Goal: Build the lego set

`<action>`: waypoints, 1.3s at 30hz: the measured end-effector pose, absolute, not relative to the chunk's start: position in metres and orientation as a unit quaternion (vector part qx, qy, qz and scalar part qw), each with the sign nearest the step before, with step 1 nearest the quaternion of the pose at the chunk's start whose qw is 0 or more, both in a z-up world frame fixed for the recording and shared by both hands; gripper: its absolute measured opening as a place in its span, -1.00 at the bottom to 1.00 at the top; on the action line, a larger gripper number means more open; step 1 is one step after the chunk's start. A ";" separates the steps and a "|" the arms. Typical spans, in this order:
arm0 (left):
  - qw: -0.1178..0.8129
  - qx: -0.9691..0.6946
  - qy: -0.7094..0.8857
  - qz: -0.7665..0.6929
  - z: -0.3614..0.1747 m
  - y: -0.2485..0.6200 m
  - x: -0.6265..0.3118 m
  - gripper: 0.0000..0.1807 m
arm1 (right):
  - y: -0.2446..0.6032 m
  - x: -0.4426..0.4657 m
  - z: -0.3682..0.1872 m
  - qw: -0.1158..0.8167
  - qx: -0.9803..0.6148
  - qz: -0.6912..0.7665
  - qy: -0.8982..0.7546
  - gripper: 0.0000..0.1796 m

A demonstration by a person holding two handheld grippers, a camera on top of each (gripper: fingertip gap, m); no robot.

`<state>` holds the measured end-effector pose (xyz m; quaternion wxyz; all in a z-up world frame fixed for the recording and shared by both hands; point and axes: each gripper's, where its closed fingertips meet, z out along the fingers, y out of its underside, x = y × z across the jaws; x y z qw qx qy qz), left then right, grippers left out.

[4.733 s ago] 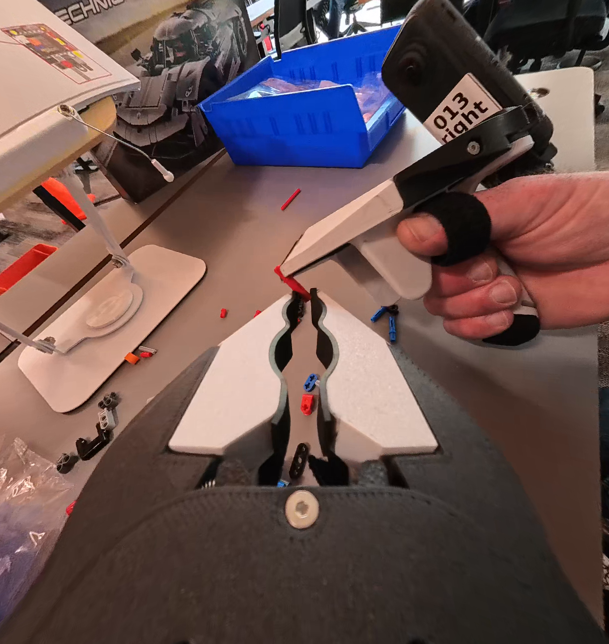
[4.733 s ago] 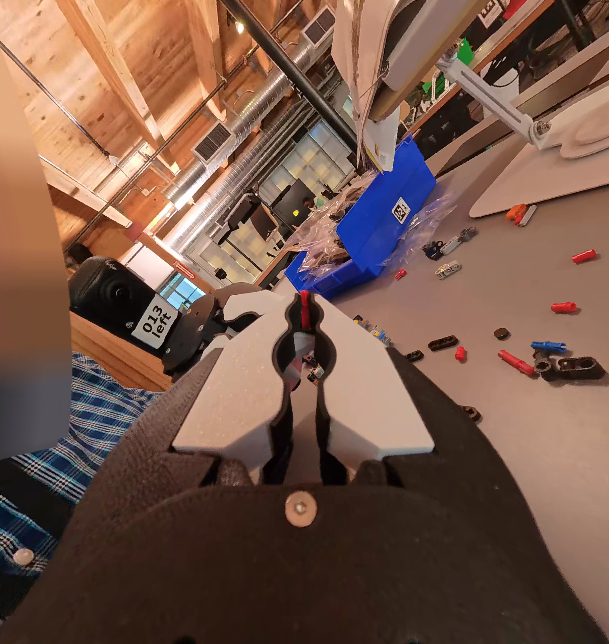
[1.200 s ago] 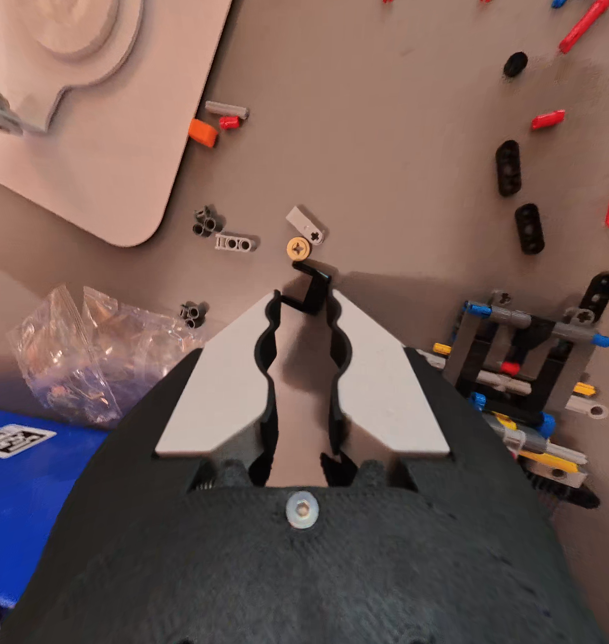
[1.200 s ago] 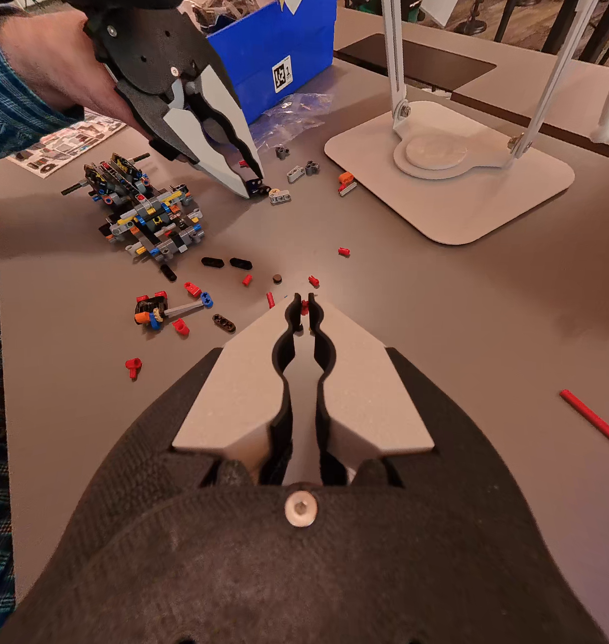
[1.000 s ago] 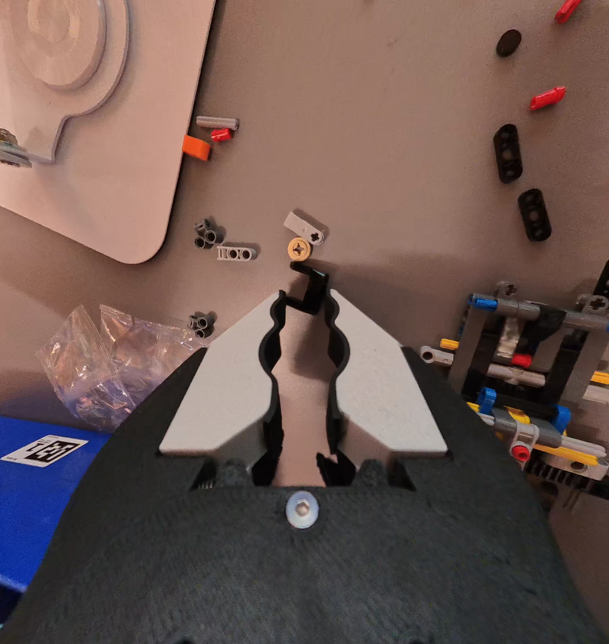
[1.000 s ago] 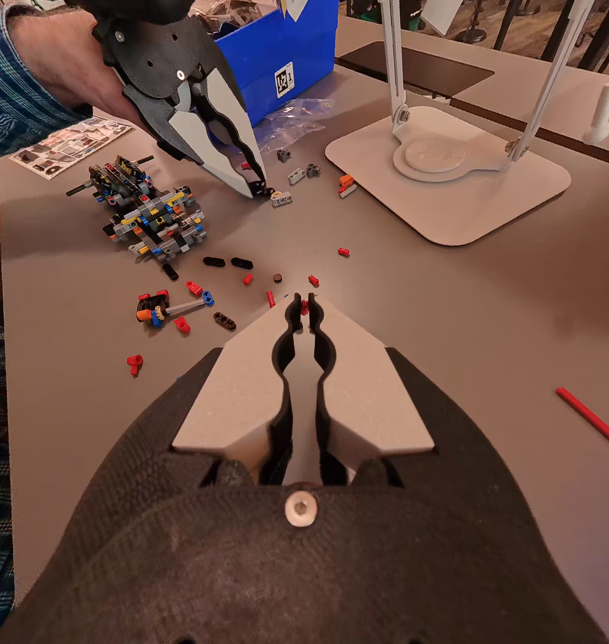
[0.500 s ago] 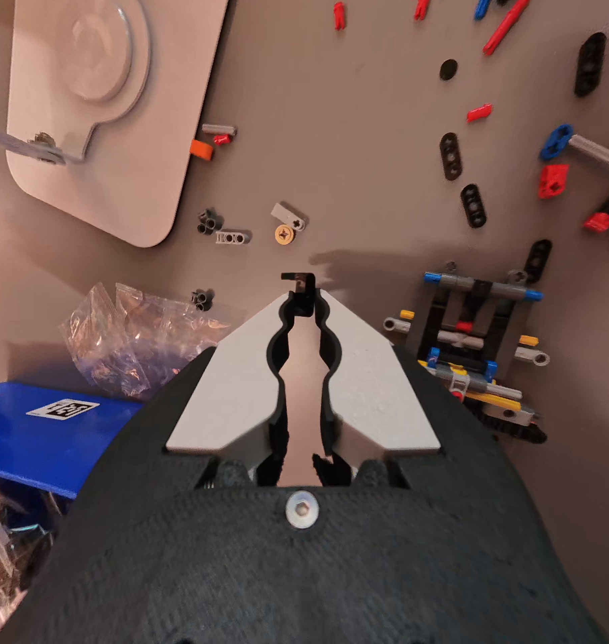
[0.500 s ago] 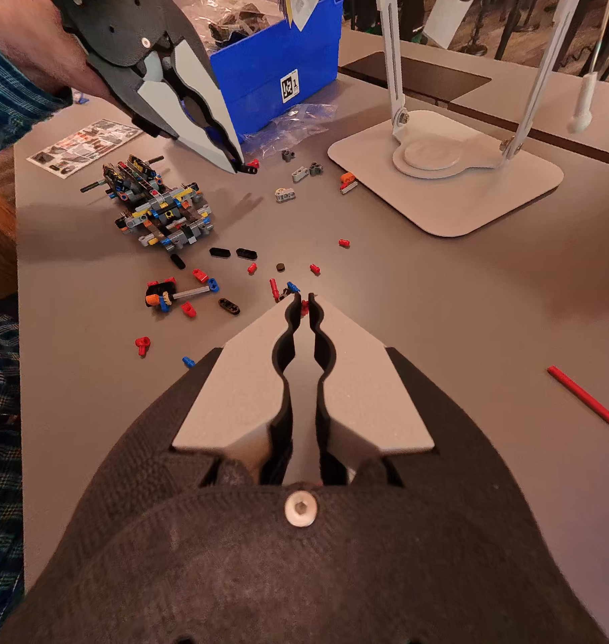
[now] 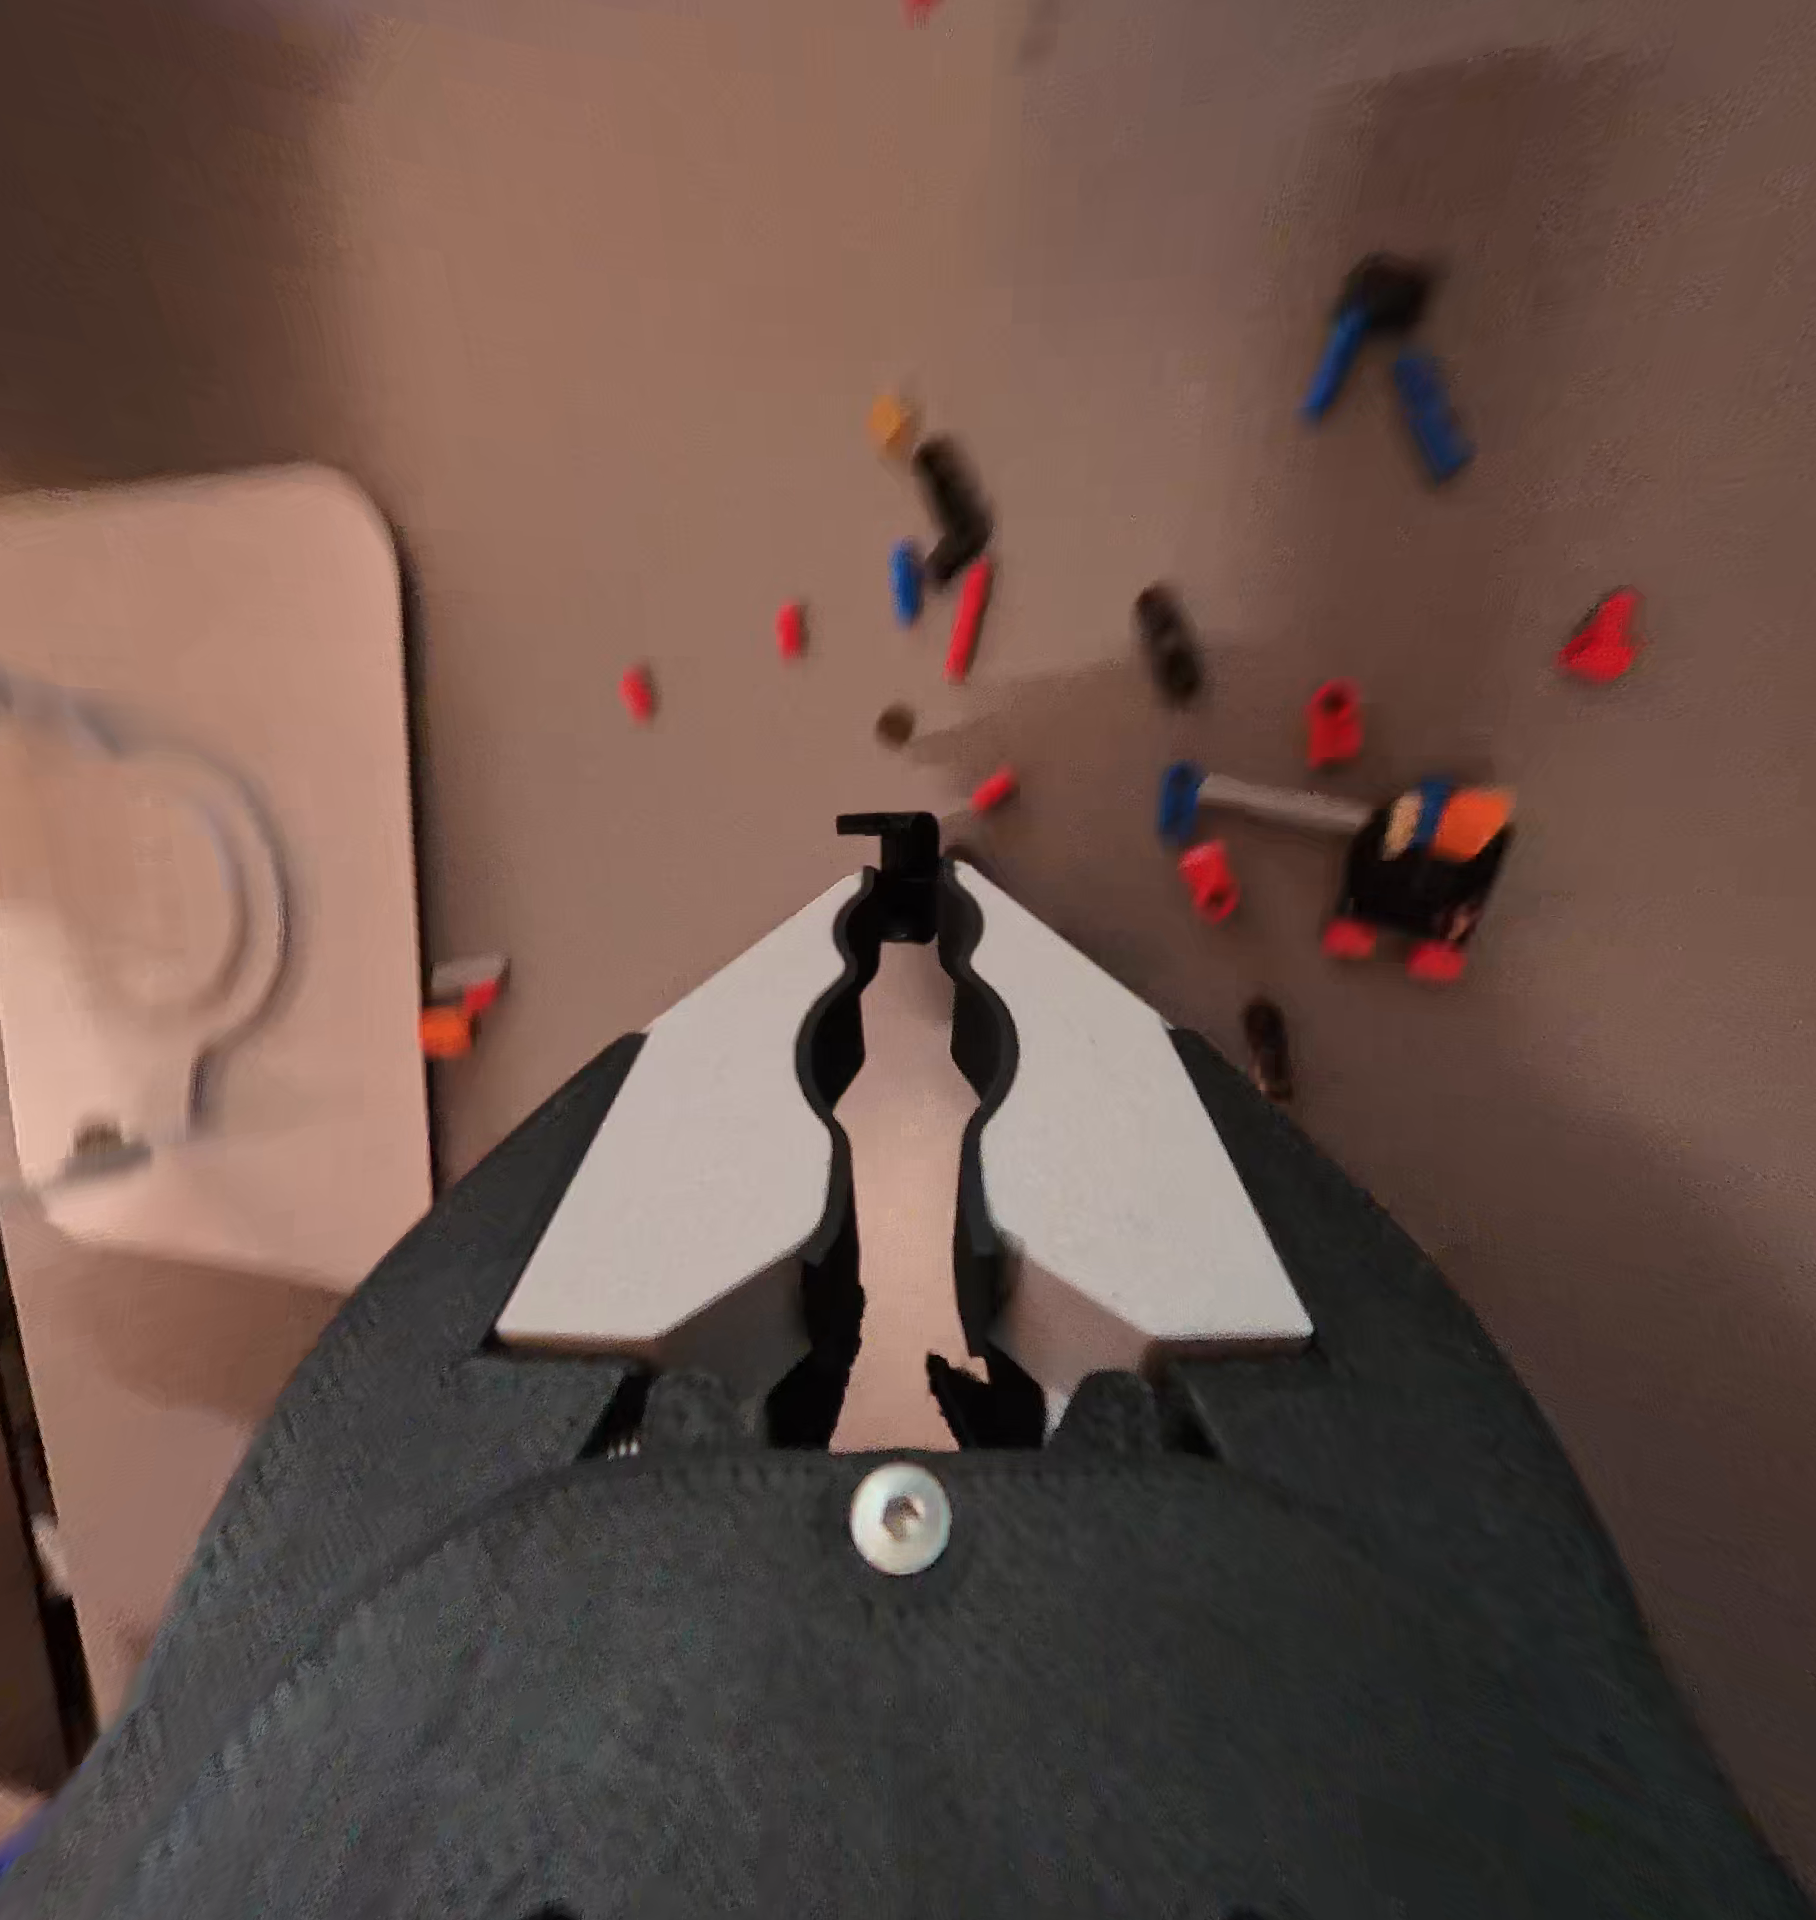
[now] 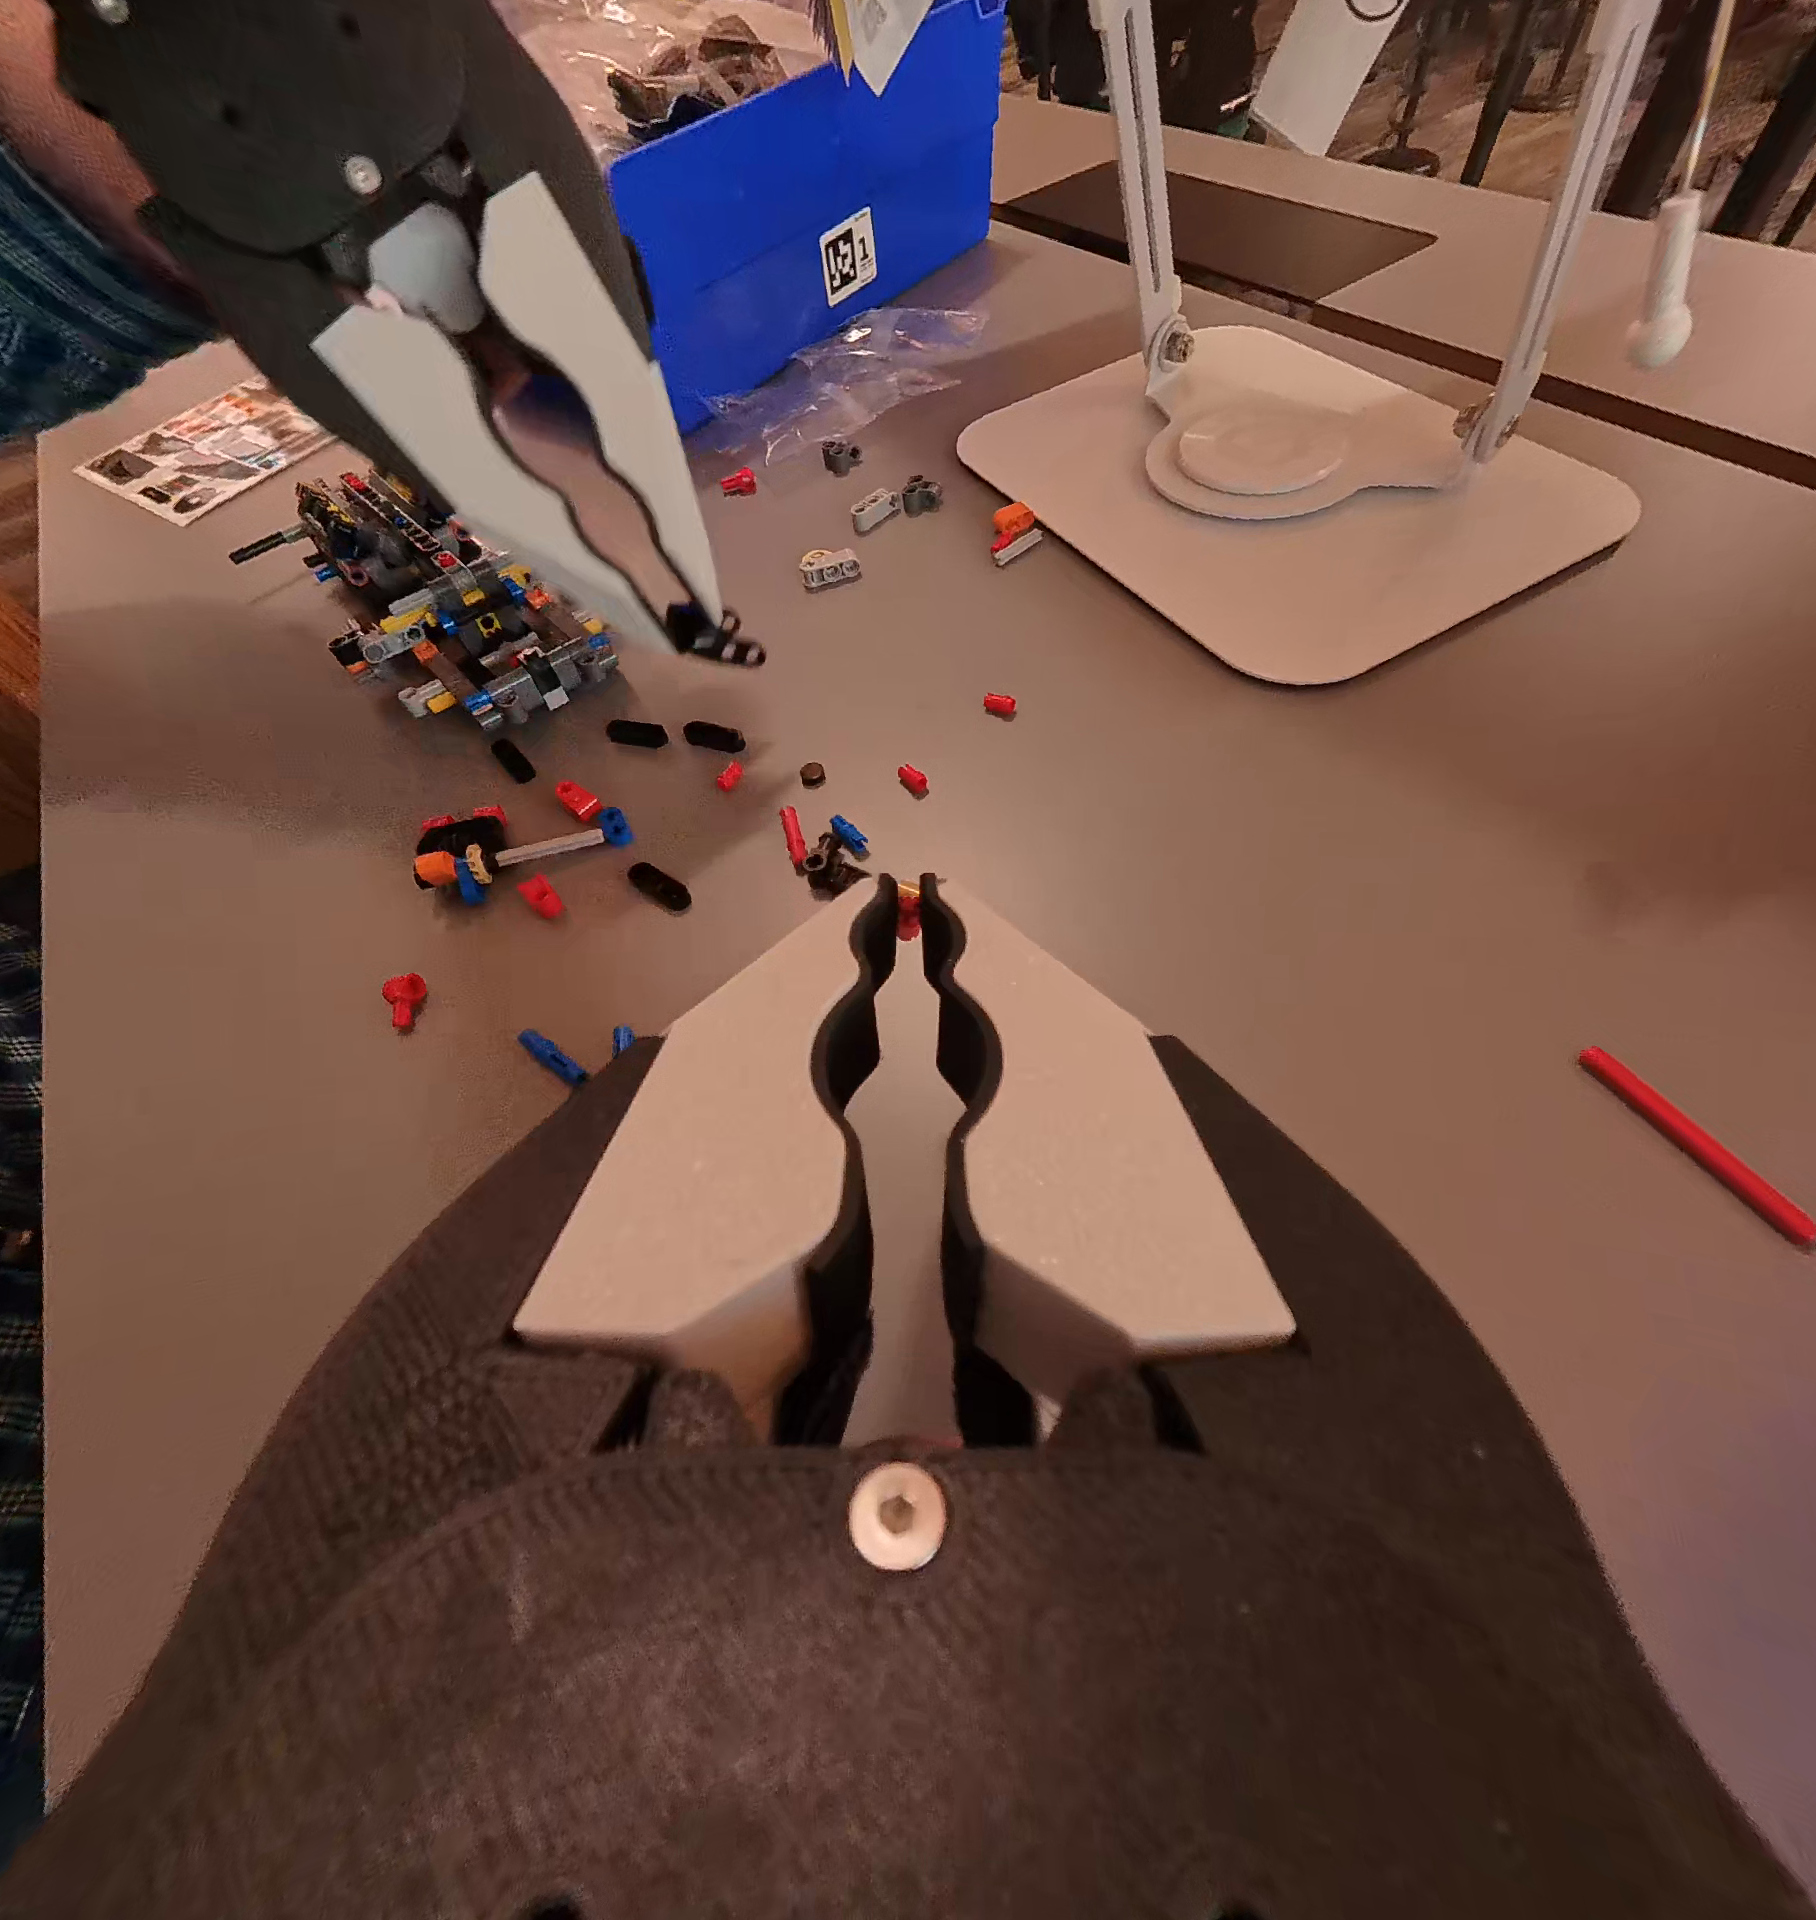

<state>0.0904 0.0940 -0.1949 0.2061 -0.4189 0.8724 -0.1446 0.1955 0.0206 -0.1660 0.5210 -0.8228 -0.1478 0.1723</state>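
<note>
My left gripper [image 9: 906,885] is shut on a small black angled lego piece [image 9: 899,864] and holds it above the grey table. In the right wrist view the left gripper [image 10: 698,621] hangs over the table with the black piece [image 10: 719,639] at its tip, just right of the half-built lego model [image 10: 468,608]. My right gripper [image 10: 907,896] is shut on a small red pin [image 10: 907,914], low over the table near several loose red, blue and black pieces [image 10: 821,836].
A white stand base [image 10: 1299,520] sits at the back right, also in the left wrist view [image 9: 177,852]. A blue bin [image 10: 800,218] with plastic bags stands behind the model. A long red axle [image 10: 1699,1143] lies at right. A small subassembly [image 10: 488,847] lies at left. Across from one pair of fingers to the other is roughly 15 centimeters.
My left gripper has lifted the black piece off the table and swung right, away from the model, over the loose pieces. My right gripper has drawn back slightly with the red pin.
</note>
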 end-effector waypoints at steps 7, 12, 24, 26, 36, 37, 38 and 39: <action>0.200 -0.239 0.938 -0.149 -0.215 0.012 0.129 -0.90 | 0.011 0.203 -0.166 0.520 -0.825 0.170 -0.145 -0.99; 0.173 -0.216 0.948 -0.158 -0.231 0.006 0.130 -0.86 | 0.005 0.197 -0.169 0.516 -0.824 0.178 -0.155 -1.00; 0.157 -0.455 0.850 -0.212 -0.211 0.026 0.105 -0.57 | -0.001 0.188 -0.171 0.521 -0.812 0.200 -0.171 -1.00; 0.147 -0.514 0.814 -0.227 -0.214 0.024 0.112 -0.55 | 0.001 0.188 -0.172 0.522 -0.811 0.202 -0.169 -1.00; 0.121 -0.583 0.771 -0.225 -0.231 0.009 0.137 -0.60 | 0.001 0.193 -0.166 0.541 -0.800 0.204 -0.161 -1.00; 0.133 -0.581 0.772 -0.221 -0.231 0.010 0.140 -0.64 | 0.001 0.193 -0.166 0.542 -0.799 0.204 -0.161 -1.00; 0.137 -0.580 0.774 -0.216 -0.231 0.010 0.140 -0.65 | 0.001 0.193 -0.166 0.543 -0.798 0.204 -0.162 -1.00; 0.138 -0.578 0.775 -0.214 -0.232 0.010 0.141 -0.65 | 0.000 0.193 -0.165 0.544 -0.797 0.203 -0.163 -1.00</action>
